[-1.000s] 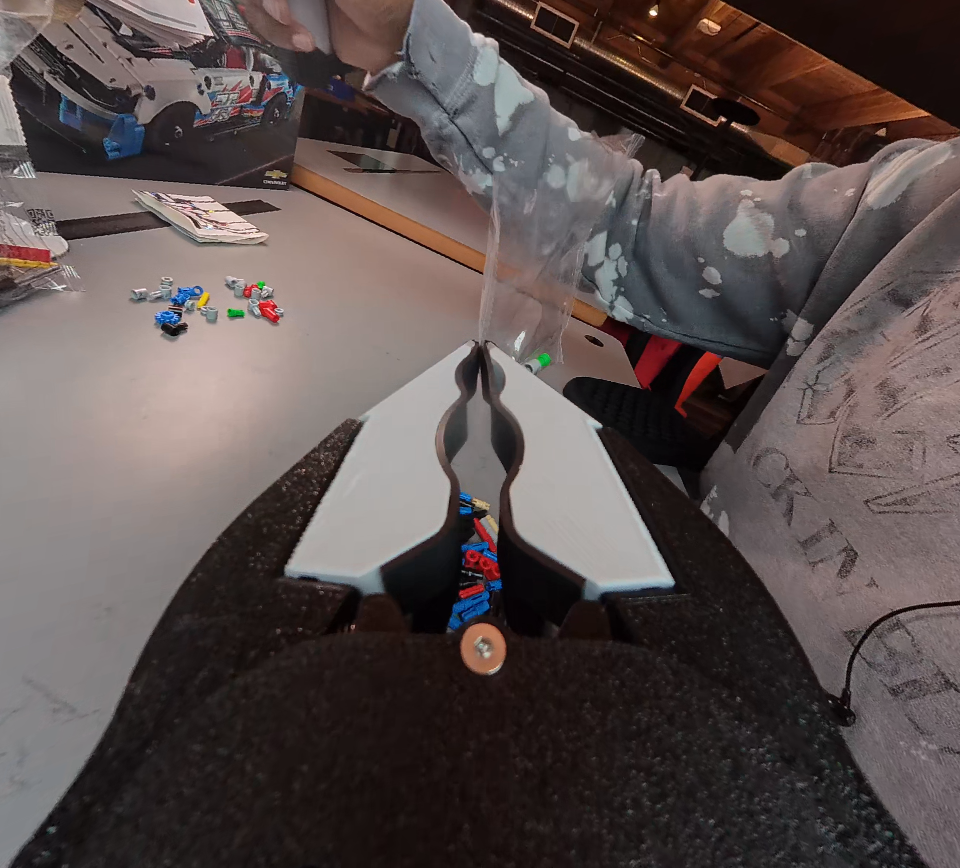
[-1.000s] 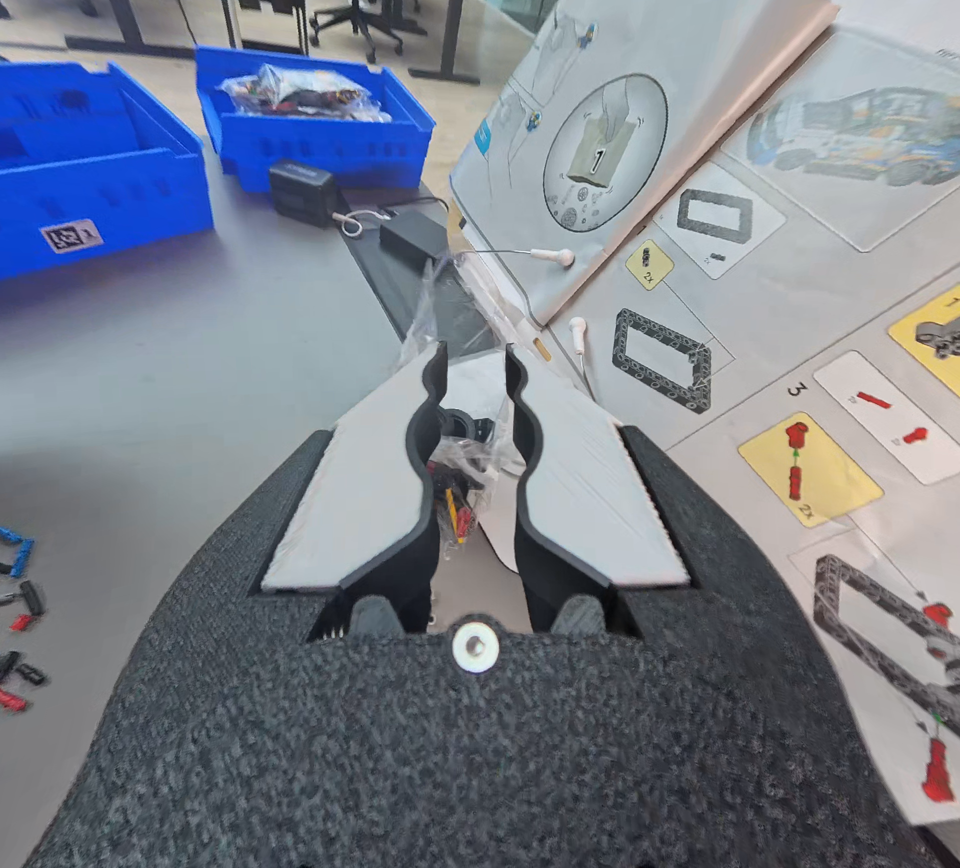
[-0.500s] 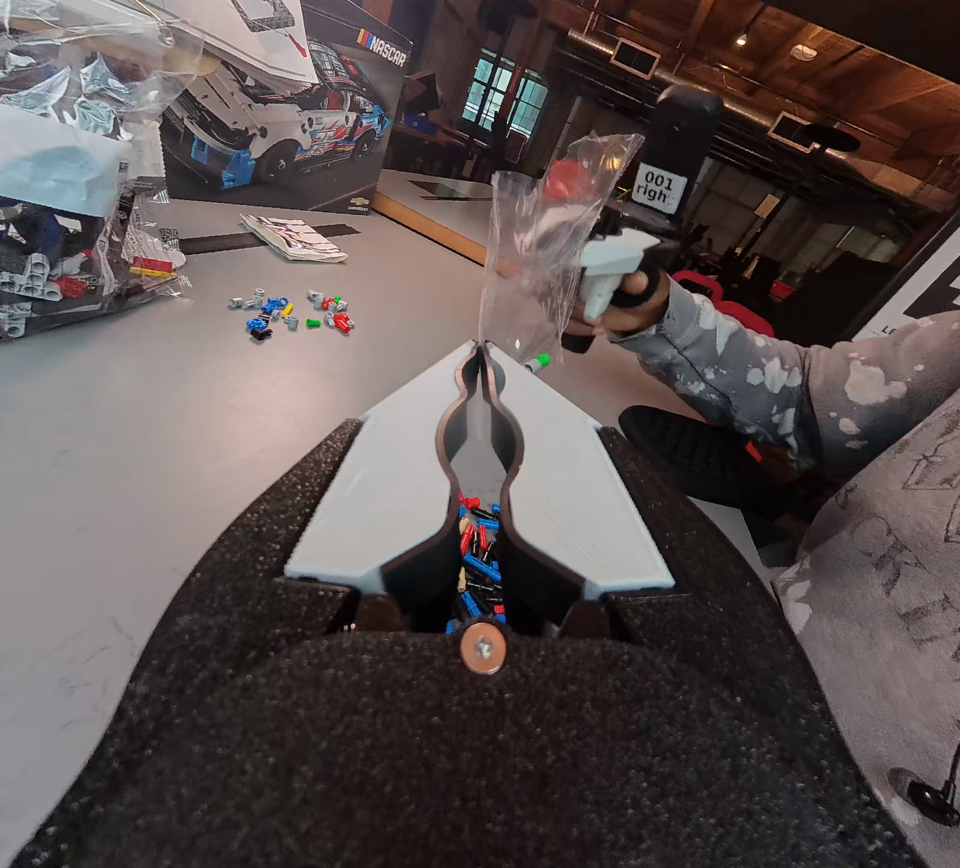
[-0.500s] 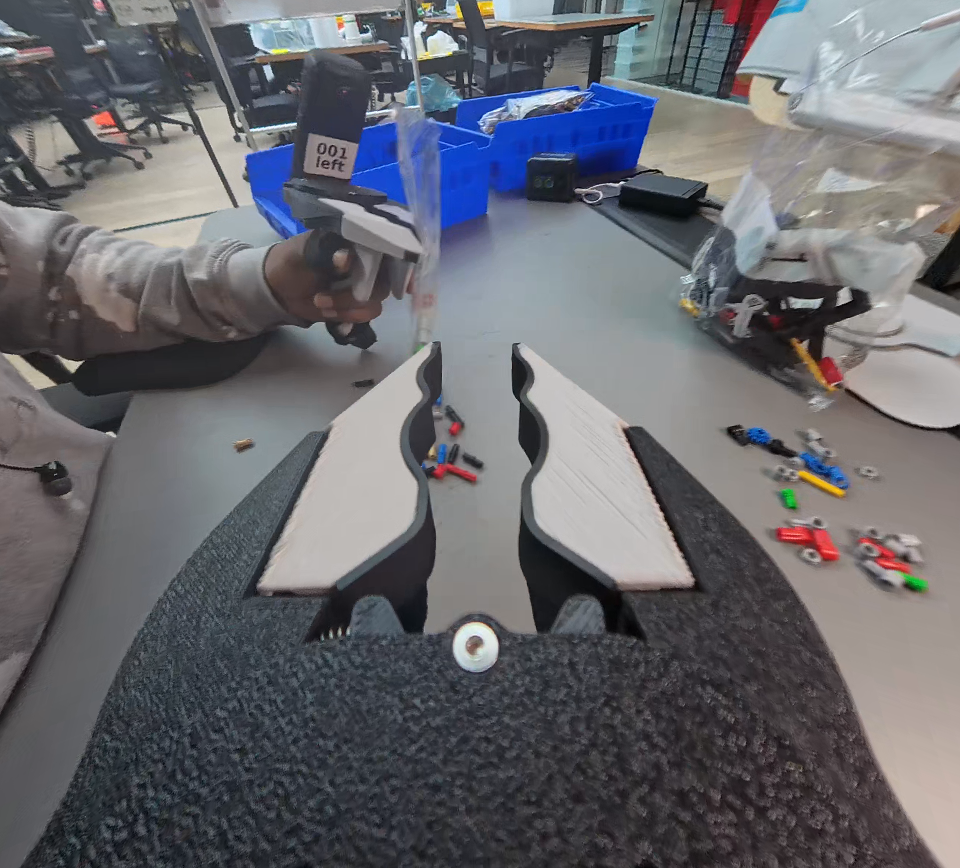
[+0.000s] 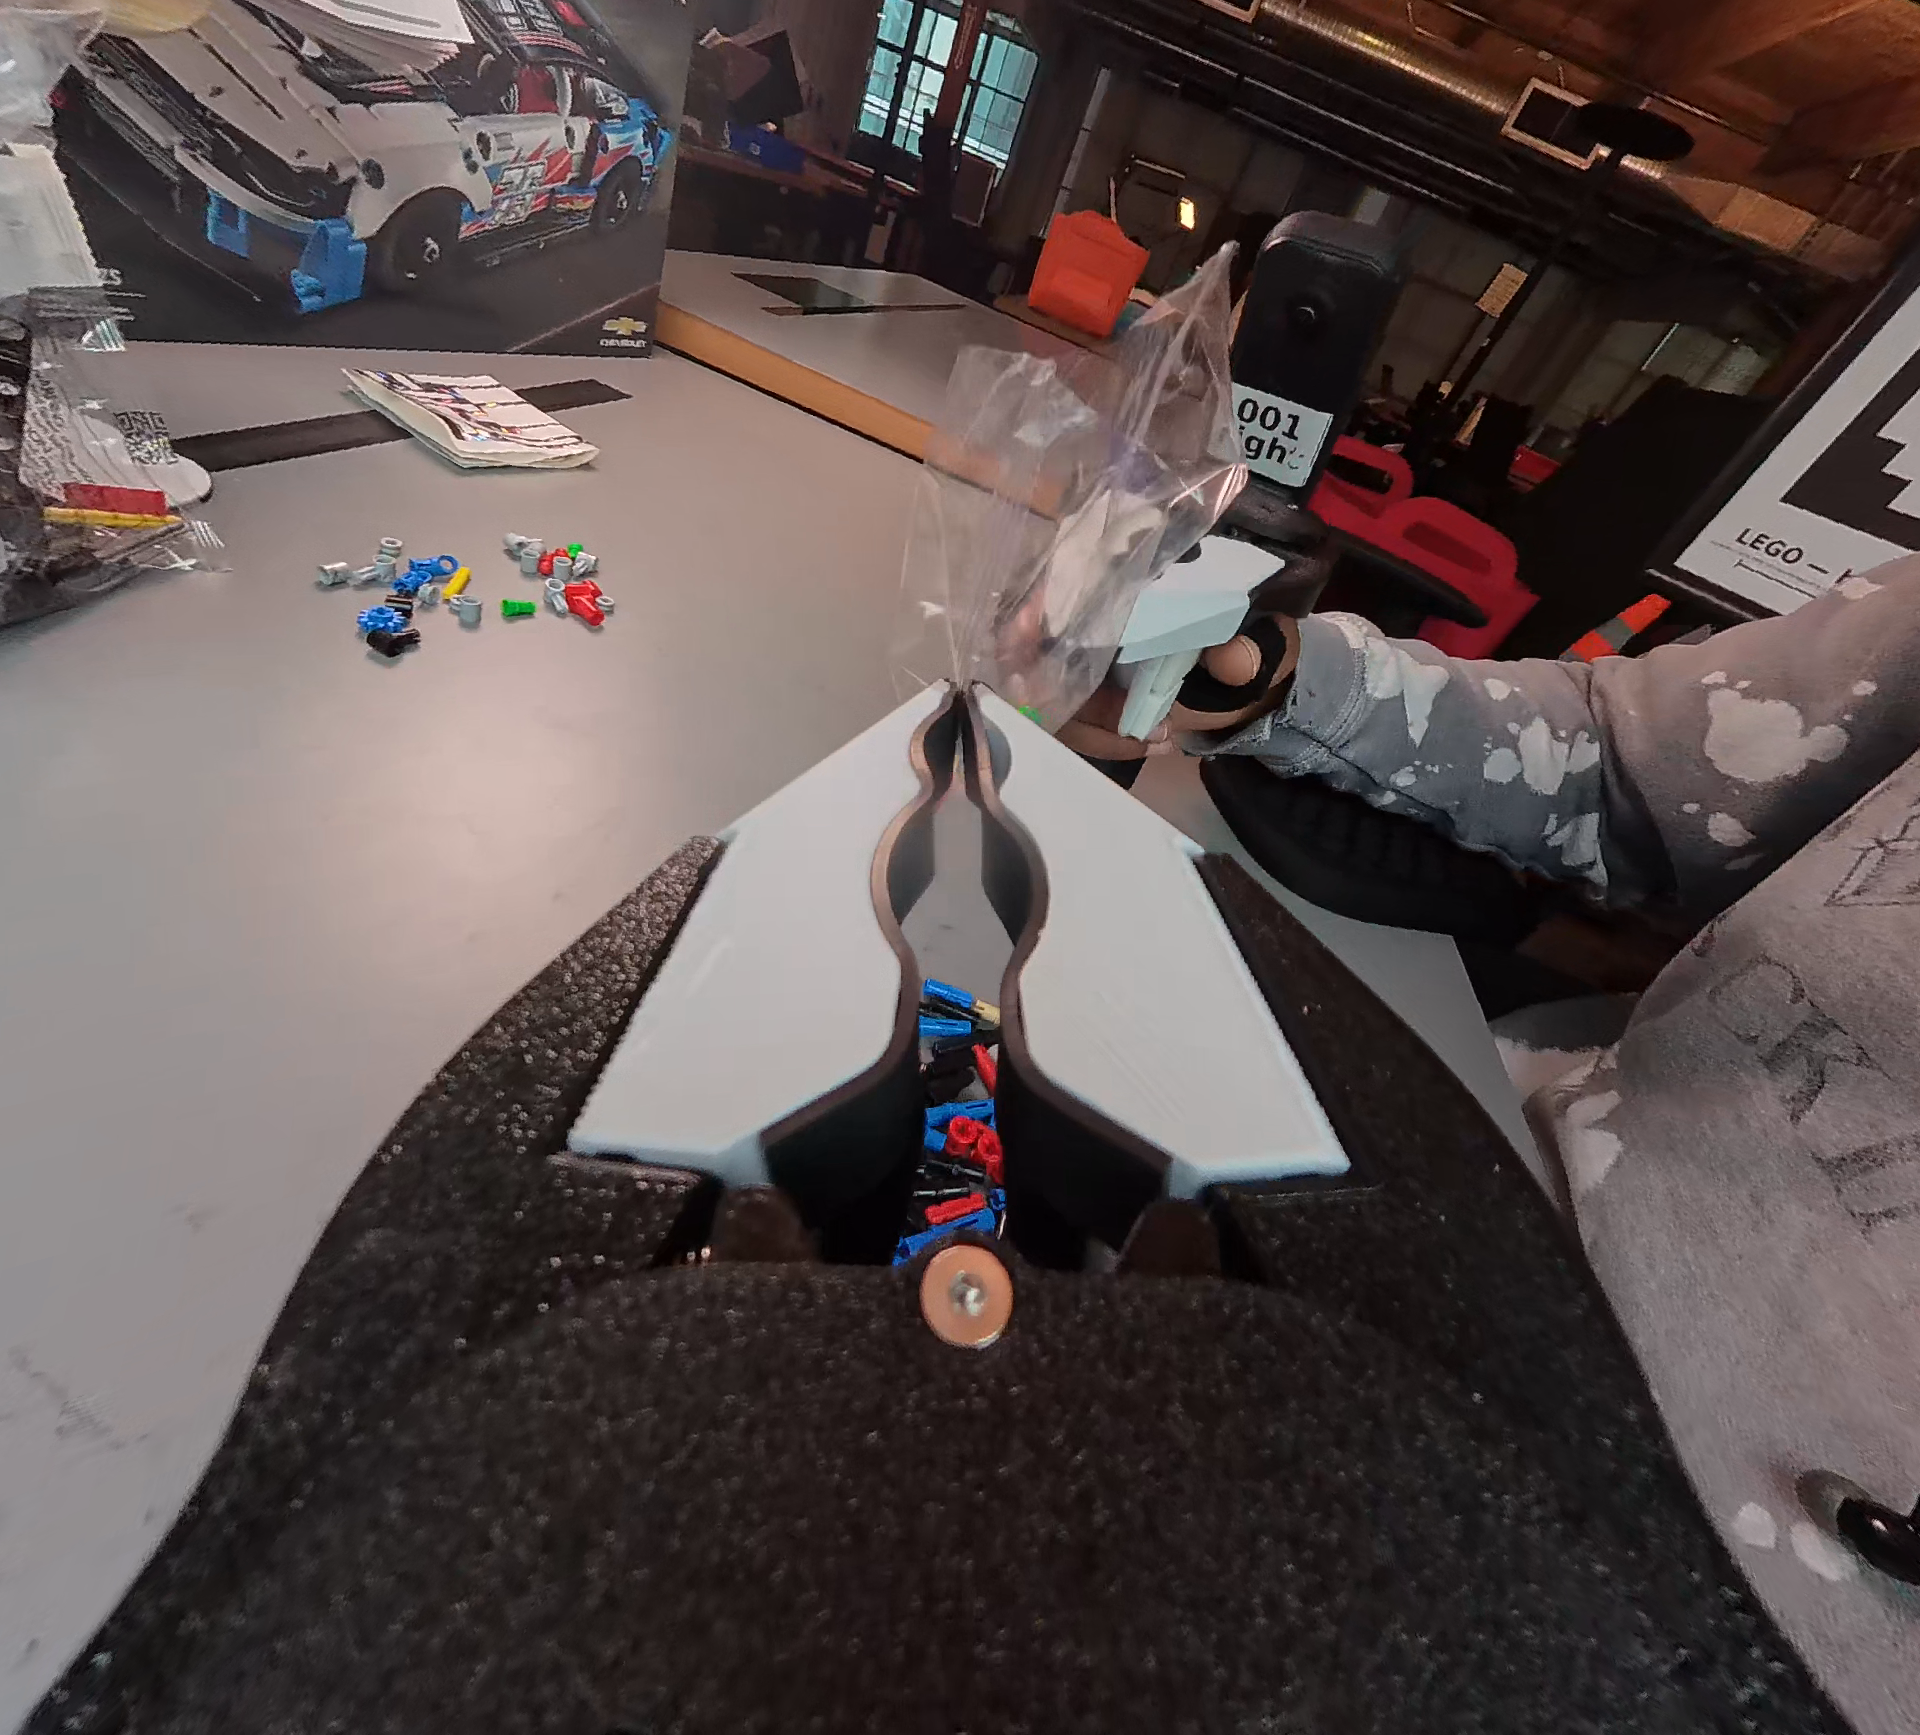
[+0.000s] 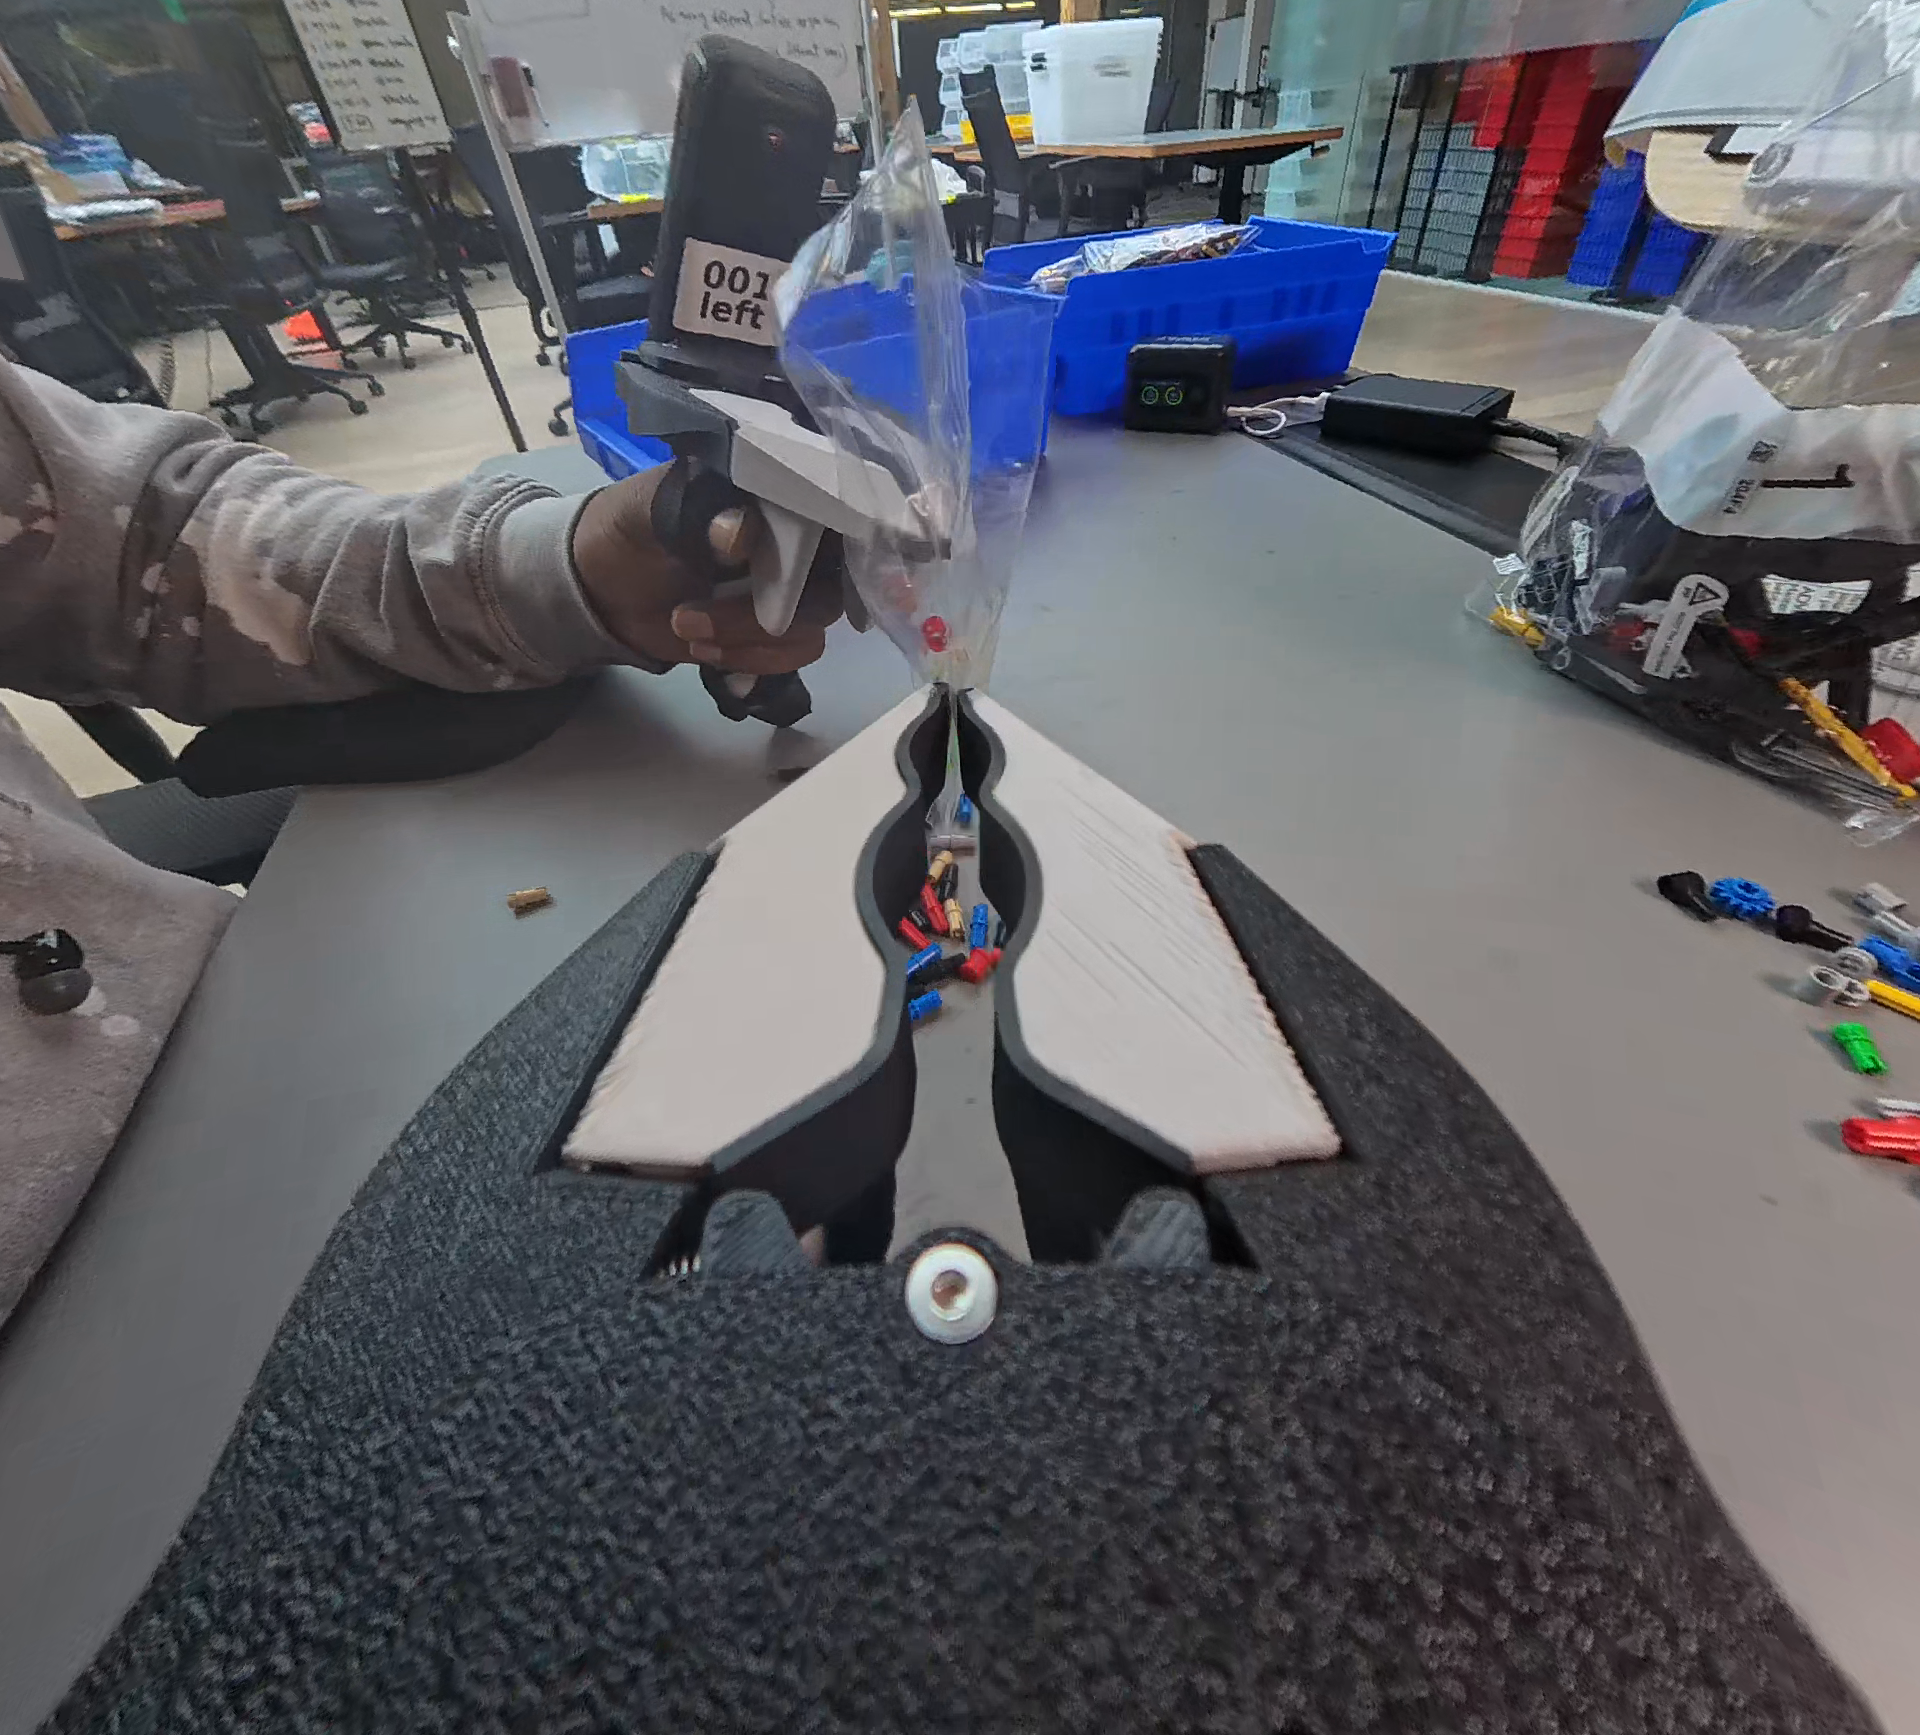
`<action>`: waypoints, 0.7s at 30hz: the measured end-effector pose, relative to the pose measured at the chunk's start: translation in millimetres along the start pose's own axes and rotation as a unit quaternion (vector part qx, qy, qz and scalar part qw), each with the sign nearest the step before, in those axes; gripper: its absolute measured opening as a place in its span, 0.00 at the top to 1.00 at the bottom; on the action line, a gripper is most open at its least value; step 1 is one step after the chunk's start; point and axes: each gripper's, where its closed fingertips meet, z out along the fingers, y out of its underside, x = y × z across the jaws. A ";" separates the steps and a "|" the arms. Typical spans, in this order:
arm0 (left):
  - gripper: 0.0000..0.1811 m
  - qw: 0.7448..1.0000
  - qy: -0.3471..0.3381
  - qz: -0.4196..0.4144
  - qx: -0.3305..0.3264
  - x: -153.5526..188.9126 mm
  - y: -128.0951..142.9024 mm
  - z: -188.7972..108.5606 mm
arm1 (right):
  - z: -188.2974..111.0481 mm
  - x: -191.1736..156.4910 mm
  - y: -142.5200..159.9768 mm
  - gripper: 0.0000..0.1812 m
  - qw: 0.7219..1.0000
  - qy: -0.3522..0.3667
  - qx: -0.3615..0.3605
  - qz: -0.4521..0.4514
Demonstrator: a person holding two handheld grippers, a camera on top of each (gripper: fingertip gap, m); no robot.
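My left gripper [image 5: 956, 693] is shut on the lower edge of a clear plastic bag [image 5: 1070, 501] that stands up from its tips. My right gripper [image 6: 951, 693] is shut on a corner of the same bag [image 6: 904, 397], which still holds a red piece [image 6: 935, 633]. The two grippers face each other across the bag, and each shows in the other's view: the right one [image 5: 1174, 615] and the left one [image 6: 831, 480]. Several small blue, red and black pins [image 6: 945, 927] lie on the grey table below, also visible in the left wrist view [image 5: 956, 1114].
A pile of loose coloured pieces [image 5: 468, 584], a folded booklet [image 5: 468, 433] and a box with a race car picture [image 5: 364, 127] lie ahead left. A bag of parts [image 6: 1714, 594], blue bins [image 6: 1195, 303], black devices [image 6: 1179, 386] and a lone tan pin [image 6: 530, 901] are around. Tip to tip, the grippers are about 6 centimetres apart.
My right gripper swung away from the open instruction book, came to face the left gripper and shut on the bag. My left gripper stayed shut on the bag.
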 end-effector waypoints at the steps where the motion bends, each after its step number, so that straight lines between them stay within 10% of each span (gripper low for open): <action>1: 1.00 1.000 0.003 0.000 -0.001 1.5 0.1 0.9 | -2.2 9.9 0.6 1.00 1.000 0.023 0.000 0.009; 21: 1.00 0.999 0.017 -0.041 0.007 -5.1 -9.2 -5.9 | -9.2 -0.6 -1.7 1.00 0.994 -0.045 0.030 0.096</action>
